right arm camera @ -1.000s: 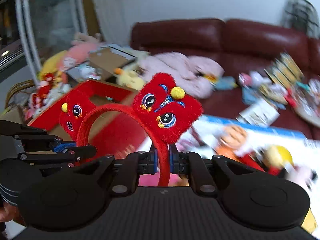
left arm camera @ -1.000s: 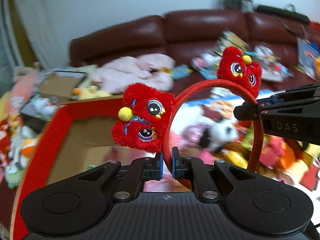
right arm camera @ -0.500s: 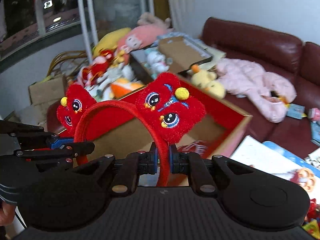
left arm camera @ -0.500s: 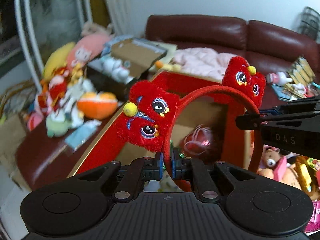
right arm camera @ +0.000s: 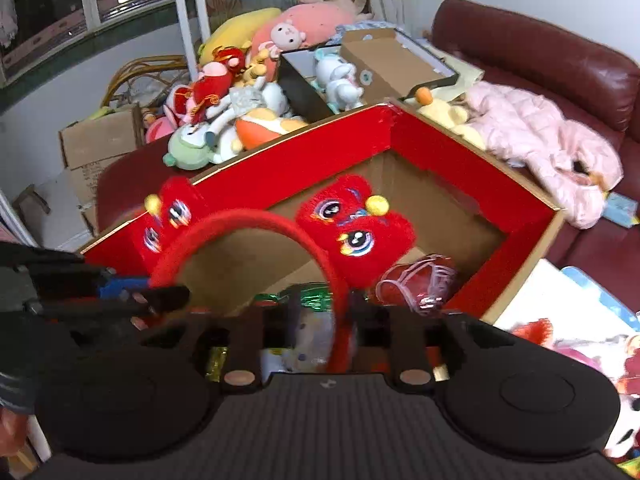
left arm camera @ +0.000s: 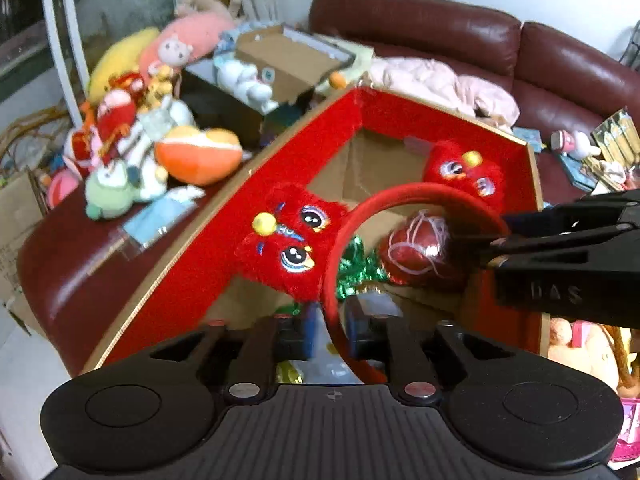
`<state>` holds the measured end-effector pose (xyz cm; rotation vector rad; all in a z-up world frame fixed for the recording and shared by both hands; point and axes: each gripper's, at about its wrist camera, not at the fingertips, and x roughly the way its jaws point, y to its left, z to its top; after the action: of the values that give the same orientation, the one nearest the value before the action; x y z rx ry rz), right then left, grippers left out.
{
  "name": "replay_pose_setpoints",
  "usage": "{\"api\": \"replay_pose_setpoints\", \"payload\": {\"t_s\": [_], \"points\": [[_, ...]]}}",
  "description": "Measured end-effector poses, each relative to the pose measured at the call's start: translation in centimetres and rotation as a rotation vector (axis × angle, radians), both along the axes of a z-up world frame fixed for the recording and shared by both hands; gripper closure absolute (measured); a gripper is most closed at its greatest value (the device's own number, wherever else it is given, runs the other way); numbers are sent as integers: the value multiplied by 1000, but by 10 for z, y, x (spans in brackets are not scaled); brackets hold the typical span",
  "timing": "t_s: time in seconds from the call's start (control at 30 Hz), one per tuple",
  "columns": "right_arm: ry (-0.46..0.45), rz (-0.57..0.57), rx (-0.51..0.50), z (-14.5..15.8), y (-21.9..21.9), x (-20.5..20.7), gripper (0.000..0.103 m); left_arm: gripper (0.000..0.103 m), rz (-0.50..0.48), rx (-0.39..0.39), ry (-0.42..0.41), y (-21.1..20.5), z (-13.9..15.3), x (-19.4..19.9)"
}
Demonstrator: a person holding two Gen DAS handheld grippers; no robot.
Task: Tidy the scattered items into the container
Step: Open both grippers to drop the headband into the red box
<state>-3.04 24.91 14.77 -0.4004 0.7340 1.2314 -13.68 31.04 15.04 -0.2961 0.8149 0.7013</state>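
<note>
Your left gripper (left arm camera: 328, 338): matte black, ribbed housing, blue pads (left arm camera: 310, 336), silver screws. Your right gripper (right arm camera: 320, 334): same build, "DAS" embossed.

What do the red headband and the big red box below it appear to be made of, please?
Headband: fuzzy, matte band, likely fabric-wrapped; its lion faces look like plush with stitched eyes and a yellow pom-pom.
Red box: seemingly cardboard, since the floor and cut edges are plain brown; the walls carry a smooth red covering.

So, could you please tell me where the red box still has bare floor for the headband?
Bare cardboard lies at the far corner of the red box, beyond the headband. The near end is crowded: red ball, green tinsel, packets. Both tongs are opening.
</note>
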Motion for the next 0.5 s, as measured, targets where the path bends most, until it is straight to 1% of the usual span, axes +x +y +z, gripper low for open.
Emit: {"api": "replay_pose_setpoints", "payload": {"t_s": [0.03, 0.07, 0.13, 0.33, 0.5], "points": [[0, 1, 9, 0, -1, -1, 22, 36, 6, -1, 3, 1, -2, 0], [-12, 4, 16, 0, -3, -3, 22, 27, 12, 6, 3, 1, -2, -1], [-29, 8, 19, 1, -5, -3, 22, 26, 11, 30, 6, -2, -2, 0], [-25, -18, 25, 7, -20, 7, 22, 21, 1, 49, 3, -10, 4, 6], [-33, -29, 35, 14, -38, 14, 21, 20, -22, 69, 3, -22, 5, 14]]}}
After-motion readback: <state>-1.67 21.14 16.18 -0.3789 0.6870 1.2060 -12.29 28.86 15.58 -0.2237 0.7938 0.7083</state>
